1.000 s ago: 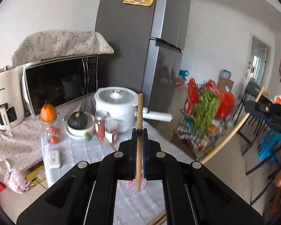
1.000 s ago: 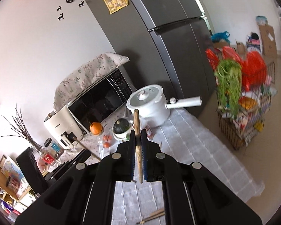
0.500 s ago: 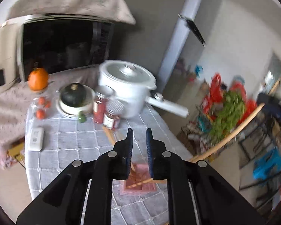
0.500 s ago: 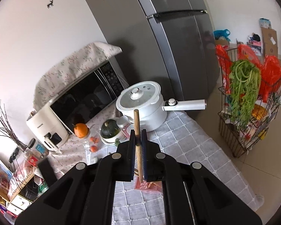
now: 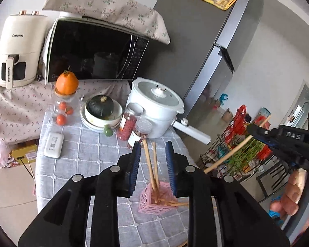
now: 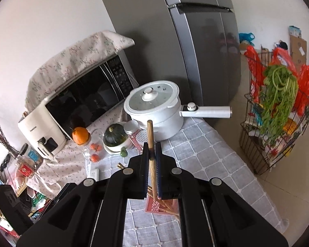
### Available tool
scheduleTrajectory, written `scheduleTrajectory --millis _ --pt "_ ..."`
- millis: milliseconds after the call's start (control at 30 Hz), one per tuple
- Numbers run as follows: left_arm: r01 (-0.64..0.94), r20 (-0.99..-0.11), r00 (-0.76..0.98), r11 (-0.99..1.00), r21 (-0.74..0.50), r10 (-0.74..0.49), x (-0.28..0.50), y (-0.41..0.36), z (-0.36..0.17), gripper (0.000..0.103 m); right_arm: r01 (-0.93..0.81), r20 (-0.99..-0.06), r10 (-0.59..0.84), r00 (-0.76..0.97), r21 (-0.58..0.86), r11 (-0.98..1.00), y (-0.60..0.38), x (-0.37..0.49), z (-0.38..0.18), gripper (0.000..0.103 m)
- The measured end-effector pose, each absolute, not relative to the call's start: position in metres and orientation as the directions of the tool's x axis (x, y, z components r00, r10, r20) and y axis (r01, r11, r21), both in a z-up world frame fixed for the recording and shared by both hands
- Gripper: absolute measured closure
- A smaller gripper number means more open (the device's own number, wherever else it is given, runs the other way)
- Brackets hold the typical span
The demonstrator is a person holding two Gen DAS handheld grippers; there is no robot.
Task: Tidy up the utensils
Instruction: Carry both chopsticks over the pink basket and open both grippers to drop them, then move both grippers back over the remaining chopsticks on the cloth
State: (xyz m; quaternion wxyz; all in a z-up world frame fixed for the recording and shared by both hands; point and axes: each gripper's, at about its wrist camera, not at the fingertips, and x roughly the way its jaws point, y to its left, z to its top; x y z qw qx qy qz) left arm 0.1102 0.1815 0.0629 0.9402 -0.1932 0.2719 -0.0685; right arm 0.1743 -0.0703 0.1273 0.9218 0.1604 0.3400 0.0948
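Observation:
A pink mesh holder (image 5: 154, 202) stands on the grey checked tablecloth (image 5: 92, 156) with several wooden chopsticks (image 5: 152, 168) in it. My left gripper (image 5: 152, 164) is open and empty just above the holder, with the chopsticks rising between its jaws. My right gripper (image 6: 152, 160) is shut on one wooden chopstick (image 6: 150, 140), held upright above the holder (image 6: 160, 205). In the left wrist view the right gripper (image 5: 263, 135) shows at the right, with its chopstick (image 5: 232, 154) slanting down toward the holder.
At the back of the table stand a white pot (image 5: 154, 107) with a long handle, two jars (image 5: 134, 125), a bowl with a green squash (image 5: 102, 111) and an orange (image 5: 67, 82). A microwave (image 5: 92, 55) and fridge (image 6: 175, 41) are behind. A wire rack (image 6: 278, 113) stands right.
My left gripper has opened and let go of its chopstick, which now stands in the holder. My right gripper has come down closer to the holder with its chopstick.

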Motion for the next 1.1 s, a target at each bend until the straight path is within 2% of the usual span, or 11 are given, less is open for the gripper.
scheduleTrajectory --millis 100,167,300,367,433,567,633,833,933,1000,1100 --pt "0.017 -0.512 0.828 0.923 -0.384 -0.228 0.114 0.177 0.055 0.079 -0.040 -0.610 0.279 0.742 0.375 0.926 -0.068 0.180 0.105 0.086" --pt "0.023 -0.518 0.823 0.925 -0.380 -0.233 0.113 0.174 0.054 0.077 -0.027 -0.624 0.295 0.723 0.401 0.916 -0.072 0.178 0.094 0.068" --pt "0.042 -0.518 0.822 0.931 -0.362 -0.238 0.107 0.164 0.055 0.069 0.000 -0.623 0.270 0.734 0.398 0.918 -0.085 0.159 0.088 0.063" --pt "0.054 -0.522 0.818 0.935 -0.350 -0.242 0.104 0.156 0.054 0.064 0.016 -0.622 0.245 0.744 0.383 0.923 -0.090 0.148 0.087 0.055" --pt "0.061 -0.524 0.816 0.939 -0.339 -0.242 0.100 0.147 0.054 0.058 0.028 -0.625 0.221 0.749 0.364 0.931 -0.095 0.136 0.085 0.052" --pt "0.069 -0.532 0.813 0.947 -0.313 -0.235 0.091 0.132 0.052 0.053 0.050 -0.637 0.178 0.750 0.324 0.945 -0.103 0.117 0.077 0.045" --pt "0.069 -0.532 0.816 0.952 -0.300 -0.227 0.085 0.125 0.051 0.044 0.057 -0.639 0.160 0.752 0.306 0.950 -0.106 0.107 0.073 0.042" --pt "0.061 -0.550 0.812 0.966 -0.249 -0.193 0.070 0.107 0.037 0.026 0.112 -0.657 0.076 0.750 0.240 0.964 -0.118 0.080 0.052 0.024" --pt "0.063 -0.576 0.795 0.971 -0.232 -0.189 0.064 0.100 0.025 0.015 0.148 -0.663 0.020 0.748 0.195 0.970 -0.124 0.066 0.038 0.012" --pt "0.072 -0.607 0.772 0.975 -0.209 -0.187 0.061 0.094 0.014 0.007 0.163 -0.676 -0.007 0.737 0.168 0.972 -0.130 0.058 0.025 0.009" --pt "0.128 -0.702 0.687 0.982 -0.139 -0.189 0.062 0.078 -0.014 0.007 0.173 -0.704 -0.010 0.710 0.160 0.972 -0.146 0.044 0.002 0.007"
